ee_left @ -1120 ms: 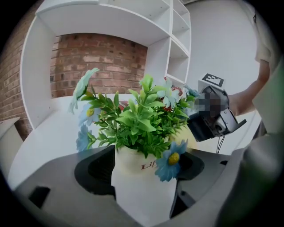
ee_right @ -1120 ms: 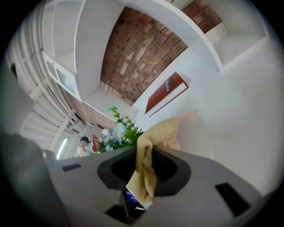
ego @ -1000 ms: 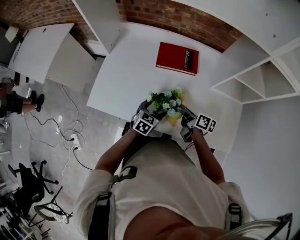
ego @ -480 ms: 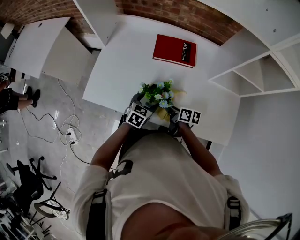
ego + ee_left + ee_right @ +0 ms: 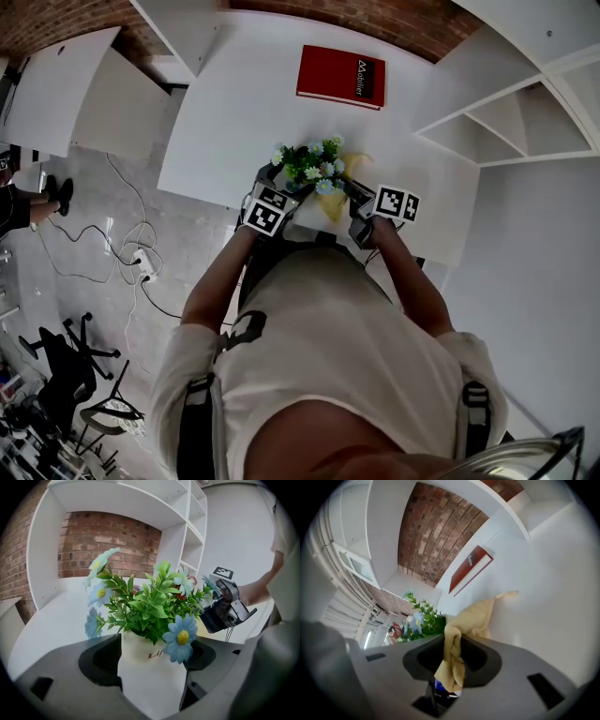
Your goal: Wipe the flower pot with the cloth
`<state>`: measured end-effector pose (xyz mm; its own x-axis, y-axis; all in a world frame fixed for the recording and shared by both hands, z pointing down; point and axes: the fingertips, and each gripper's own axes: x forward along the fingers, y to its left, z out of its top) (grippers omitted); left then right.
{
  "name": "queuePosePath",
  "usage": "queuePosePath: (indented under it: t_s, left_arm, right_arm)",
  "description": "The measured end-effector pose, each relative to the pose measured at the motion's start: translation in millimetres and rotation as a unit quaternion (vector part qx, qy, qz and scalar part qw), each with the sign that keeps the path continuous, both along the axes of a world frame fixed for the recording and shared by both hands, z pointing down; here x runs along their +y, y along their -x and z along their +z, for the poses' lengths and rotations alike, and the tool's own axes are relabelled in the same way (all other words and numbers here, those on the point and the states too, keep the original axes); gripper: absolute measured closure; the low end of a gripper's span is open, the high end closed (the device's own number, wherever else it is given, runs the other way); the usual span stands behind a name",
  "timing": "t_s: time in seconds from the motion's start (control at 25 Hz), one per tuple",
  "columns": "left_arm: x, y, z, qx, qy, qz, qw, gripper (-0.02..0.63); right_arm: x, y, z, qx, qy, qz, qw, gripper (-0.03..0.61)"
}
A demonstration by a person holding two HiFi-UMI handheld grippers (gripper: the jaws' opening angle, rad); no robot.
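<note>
pot (image 5: 151, 674) on tbl (image 5: 230, 122), book (image 5: 340, 76) behind

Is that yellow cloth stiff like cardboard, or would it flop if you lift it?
Probably floppy: the cloth bunches into folds where the right gripper pinches it, and its loose end trails in soft wrinkles. It looks thin, so likely light. Soft like that, it probably won't break.

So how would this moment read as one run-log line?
left gripper: shut on flower pot | right gripper: shut on cloth | cloth: next to flower pot, contact unclear | red book: far end of table
</note>
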<state>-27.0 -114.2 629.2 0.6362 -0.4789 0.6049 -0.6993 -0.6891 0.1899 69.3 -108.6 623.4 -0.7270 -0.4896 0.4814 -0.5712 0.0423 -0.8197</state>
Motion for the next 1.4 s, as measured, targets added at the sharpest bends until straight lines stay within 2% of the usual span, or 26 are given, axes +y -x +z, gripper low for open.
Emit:
queuePosePath:
  t_s: [0.12, 0.24, 0.32, 0.48, 0.56, 0.76, 1.0, 1.24, 1.4]
  left_arm:
    - [-0.4, -3.7, 4.3, -0.002, -0.001, -0.002, 1.0, 0.237]
    - [-3.0, 0.8, 8.5, -0.006, -0.002, -0.017, 0.9998, 0.236]
    - [-5.4, 8.9, 7.9, -0.005, -0.002, -0.021, 0.9998, 0.237]
    - [-8.5, 25.4, 4.0, 0.001, 0.002, -0.026, 0.9997, 0.238]
    - [-8.7, 30.9, 5.5, 0.003, 0.004, -0.03, 0.9995, 0.238]
    - [-11.2, 38.8, 4.4, 0.01, -0.003, -0.033, 0.9994, 0.238]
    - [-19.7, 34.8, 1.5, 0.034, -0.009, 0.005, 0.9994, 0.236]
    - [-16.7, 20.8, 0.9, 0.02, -0.002, -0.028, 0.9994, 0.236]
    - [1.5, 13.8, 4.8, 0.004, -0.003, -0.017, 0.9998, 0.236]
  right_arm:
    - [-12.1, 5.6, -3.7, -0.01, -0.008, 0.012, 1.0, 0.477]
    - [-6.5, 19.0, 8.4, 0.001, 0.002, 0.001, 1.0, 0.477]
    - [4.2, 31.8, 17.6, 0.01, 0.016, -0.021, 1.0, 0.479]
    - [24.4, 61.6, 37.9, 0.052, 0.034, -0.099, 0.993, 0.477]
    - [23.4, 70.3, 42.6, 0.052, 0.038, -0.108, 0.992, 0.477]
    - [23.2, 68.3, 40.9, 0.043, 0.054, -0.1, 0.993, 0.477]
    - [14.0, 30.5, 27.8, 0.036, 0.059, -0.024, 0.997, 0.477]
    - [-4.8, 34.7, 17.8, 0.03, 0.025, -0.025, 0.999, 0.477]
    - [-20.8, 30.9, 20.5, 0.037, 0.018, -0.017, 0.999, 0.476]
